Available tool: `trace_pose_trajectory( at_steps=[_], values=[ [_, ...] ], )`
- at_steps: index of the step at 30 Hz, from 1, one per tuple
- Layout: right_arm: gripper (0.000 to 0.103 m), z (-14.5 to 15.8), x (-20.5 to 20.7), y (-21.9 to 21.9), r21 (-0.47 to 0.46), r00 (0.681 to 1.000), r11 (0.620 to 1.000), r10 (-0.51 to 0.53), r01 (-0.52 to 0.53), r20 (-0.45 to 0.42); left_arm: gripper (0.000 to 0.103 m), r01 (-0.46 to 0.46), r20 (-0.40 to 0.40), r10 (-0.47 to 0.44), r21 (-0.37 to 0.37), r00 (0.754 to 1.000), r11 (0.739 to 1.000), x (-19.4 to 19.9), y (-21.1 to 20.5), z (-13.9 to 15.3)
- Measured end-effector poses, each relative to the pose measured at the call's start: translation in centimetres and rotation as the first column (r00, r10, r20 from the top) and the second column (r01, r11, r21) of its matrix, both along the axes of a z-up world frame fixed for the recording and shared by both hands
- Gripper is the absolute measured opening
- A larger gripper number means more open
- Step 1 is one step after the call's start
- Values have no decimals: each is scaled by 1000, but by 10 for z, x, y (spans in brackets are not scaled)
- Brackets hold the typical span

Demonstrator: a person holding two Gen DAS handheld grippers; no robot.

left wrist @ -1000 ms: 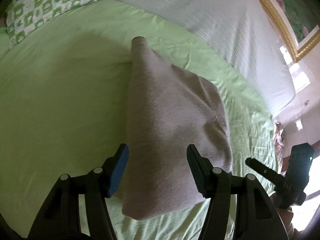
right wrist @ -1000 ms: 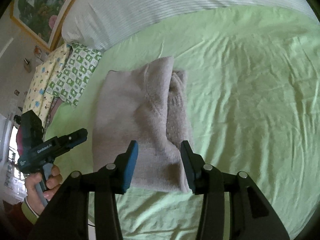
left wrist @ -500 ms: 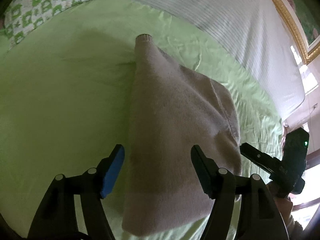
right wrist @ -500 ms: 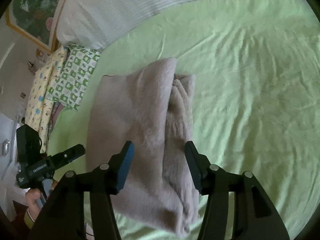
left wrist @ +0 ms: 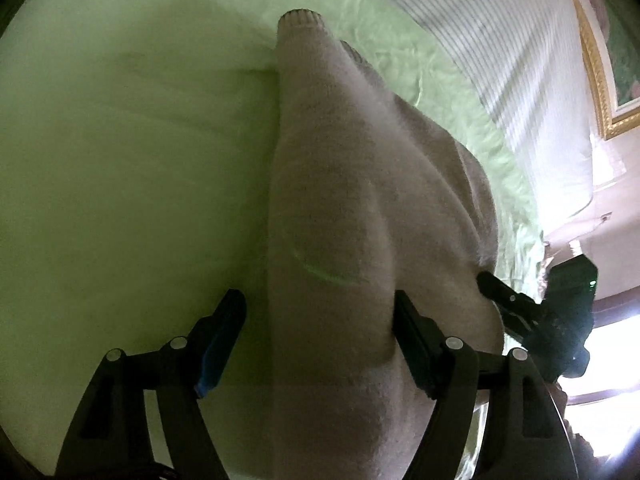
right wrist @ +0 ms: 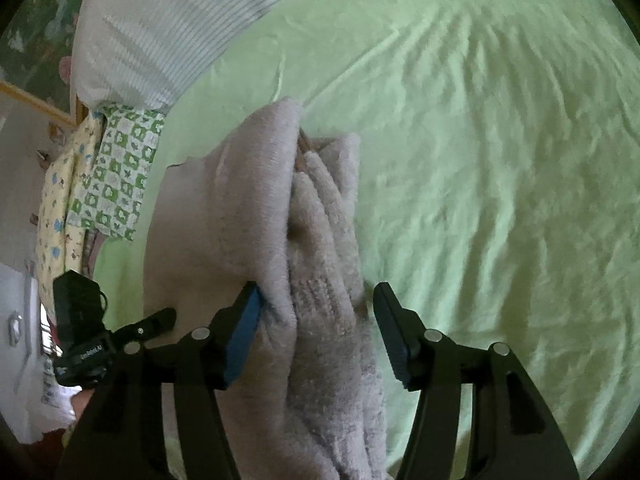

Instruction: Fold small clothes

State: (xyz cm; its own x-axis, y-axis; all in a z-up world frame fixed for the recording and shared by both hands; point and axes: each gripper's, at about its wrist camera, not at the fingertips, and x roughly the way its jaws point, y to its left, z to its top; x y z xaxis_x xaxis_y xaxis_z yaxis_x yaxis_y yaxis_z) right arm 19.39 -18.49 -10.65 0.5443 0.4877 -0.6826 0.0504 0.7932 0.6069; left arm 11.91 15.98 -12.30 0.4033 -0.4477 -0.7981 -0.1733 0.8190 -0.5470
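A folded beige fleece garment (left wrist: 340, 216) lies on the green bed sheet (left wrist: 120, 160), running from the frame's bottom centre toward the upper middle. The left gripper (left wrist: 320, 344) straddles it, jaws spread and just opened wider, cloth between but not pinched. In the right wrist view the right gripper (right wrist: 316, 332) likewise has spread, freshly widened jaws over the garment's thick edge. A striped white pillow (right wrist: 160, 28) and checked green pillow (right wrist: 120, 168) crowd the upper left.

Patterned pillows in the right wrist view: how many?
2: a green-and-white checked pillow left of the fuzzy beige garment, and a yellow printed pillow beside it, further left. Others may be hidden.
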Motion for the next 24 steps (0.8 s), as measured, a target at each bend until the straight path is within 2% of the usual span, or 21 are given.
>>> trace_pose_trajectory(
  at_steps=[2,3,5,7,9,14,16,18,21,24],
  values=[
    [58,-1,2,1,17,1000,1000,8,-8,-6,68,6,2,-6,-21,1000,1000,3,0,-2],
    [58,-2,4,3,28,1000,999,16,-16,-10,56,19,8,-18,-57,1000,998,4,-1,-3],
    [58,-6,6,4,54,1000,998,24,-23,-15,53,12,6,-11,-79,1000,997,5,-2,-3],
    [51,-8,8,7,76,999,996,38,-37,-11,45,12,20,-10,-80,1000,997,5,-3,0],
    [41,1,10,12,50,999,998,48,-49,8,42,25,56,-22,-55,998,998,6,-5,12],
    [35,31,14,14,11,992,998,53,-54,112,41,57,161,-58,9,985,998,18,-7,43],
    [35,31,20,15,14,993,999,41,-43,111,42,62,142,-68,43,988,997,27,-5,38],
    [37,18,27,18,16,998,999,39,-40,58,43,58,93,-62,43,994,997,29,-3,25],
    [46,12,25,18,19,999,999,30,-31,40,49,40,89,-44,42,995,998,21,0,22],
    [49,17,18,15,3,999,999,32,-32,44,54,22,88,-27,63,996,998,12,1,24]
  ],
)
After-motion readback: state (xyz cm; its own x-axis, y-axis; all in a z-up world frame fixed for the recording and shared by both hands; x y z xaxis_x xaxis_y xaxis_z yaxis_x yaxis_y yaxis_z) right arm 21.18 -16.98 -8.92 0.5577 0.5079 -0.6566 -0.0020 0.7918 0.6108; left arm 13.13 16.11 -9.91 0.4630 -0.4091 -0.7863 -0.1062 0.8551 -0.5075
